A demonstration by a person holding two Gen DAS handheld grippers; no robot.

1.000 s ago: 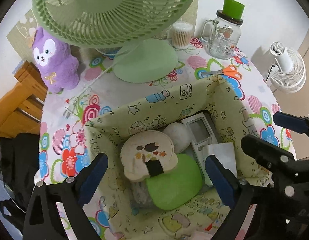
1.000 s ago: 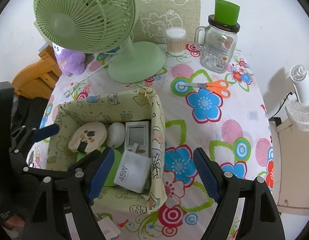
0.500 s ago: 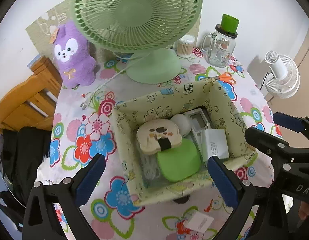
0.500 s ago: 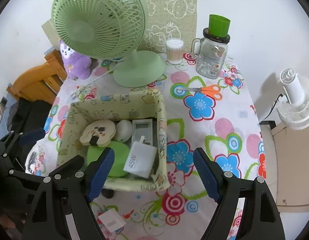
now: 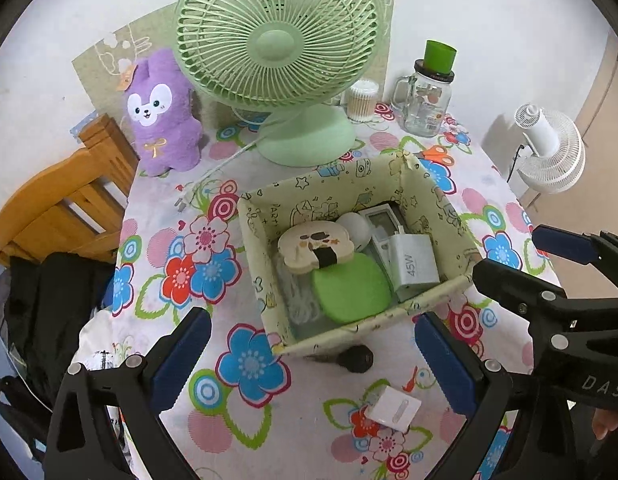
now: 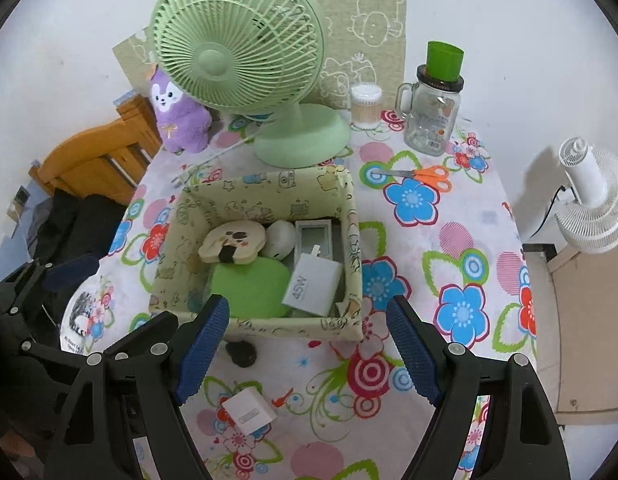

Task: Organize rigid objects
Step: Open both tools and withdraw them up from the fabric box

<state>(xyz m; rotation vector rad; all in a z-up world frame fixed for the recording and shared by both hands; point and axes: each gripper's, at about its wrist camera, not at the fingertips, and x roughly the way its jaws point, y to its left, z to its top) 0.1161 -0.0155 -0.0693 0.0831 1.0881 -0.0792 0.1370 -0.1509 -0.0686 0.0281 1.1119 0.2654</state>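
Currently: cream cartoon-print fabric box (image 5: 265, 248) sits mid-counter (image 5: 161, 248), holding white 45W charger block (image 5: 413, 266) and round green pad (image 5: 351, 286); left gripper (image 5: 309, 360) and right gripper (image 6: 309, 344) fingers spread, empty

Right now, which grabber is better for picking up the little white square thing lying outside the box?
Probably the right gripper. Its open, empty jaws frame the small white square block almost straight ahead. The left gripper is open too, but there the block sits off toward its right finger.
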